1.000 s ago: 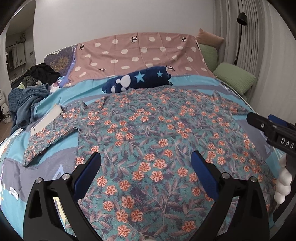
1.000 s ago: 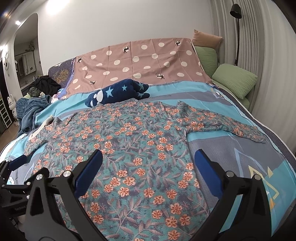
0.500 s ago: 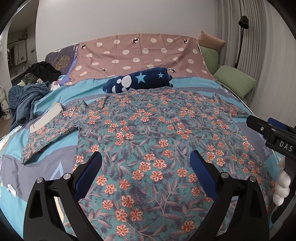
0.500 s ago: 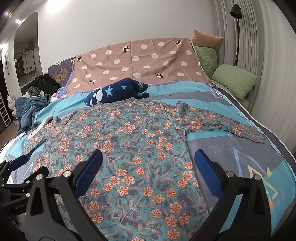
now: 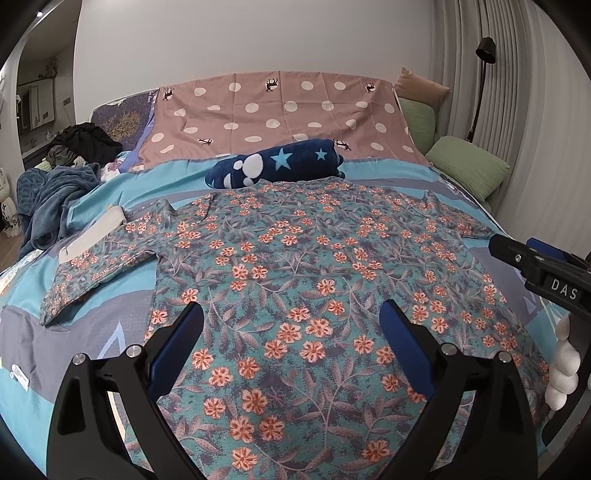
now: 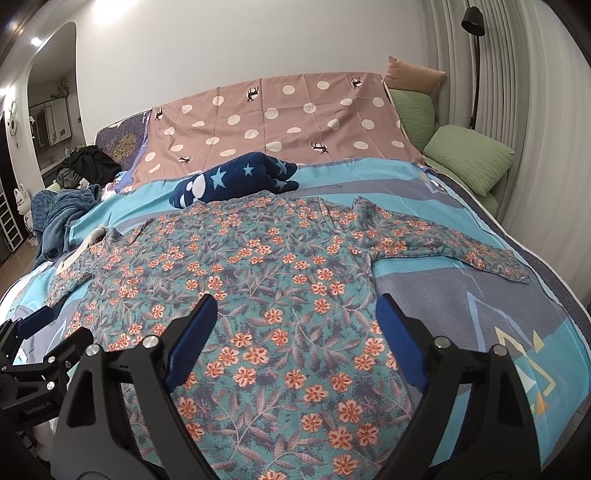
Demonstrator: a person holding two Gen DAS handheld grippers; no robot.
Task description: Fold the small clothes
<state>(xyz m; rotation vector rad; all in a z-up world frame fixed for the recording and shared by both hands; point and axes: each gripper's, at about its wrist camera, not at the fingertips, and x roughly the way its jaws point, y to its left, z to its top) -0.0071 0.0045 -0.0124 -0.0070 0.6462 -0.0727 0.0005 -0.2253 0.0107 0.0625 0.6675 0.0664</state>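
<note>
A dark blue star-print plush (image 5: 275,167) lies across the bed just beyond the collar end of the floral shirt (image 5: 295,280), touching or nearly touching its far edge. Behind it a pink polka-dot sheet (image 5: 280,114) slopes up toward the wall, with green pillows (image 5: 467,164) and a tan cushion (image 6: 413,75) stacked at the right corner under a black lamp (image 6: 472,16). On the left edge of the bed sit a rumpled blue blanket (image 5: 48,199) and a heap of dark clothes (image 5: 83,142); a white folded item (image 5: 98,230) lies partly under the shirt's left sleeve.

The shirt is spread flat on the turquoise and grey bedspread (image 6: 461,295), hem toward the cameras, neck toward the plush, so its body runs from near to far. Both sleeves stretch sideways, making the widest span left to right; the right sleeve (image 6: 454,247) angles slightly toward the near side.

The left gripper (image 5: 291,325) hangs above the hem area, jaws spread wide with nothing between them. The right gripper (image 6: 295,317) is above the shirt's right half; its jaws have just been closing a little but stand well apart, holding nothing. A white-gloved hand (image 5: 563,369) shows at the right edge of the left wrist view
</note>
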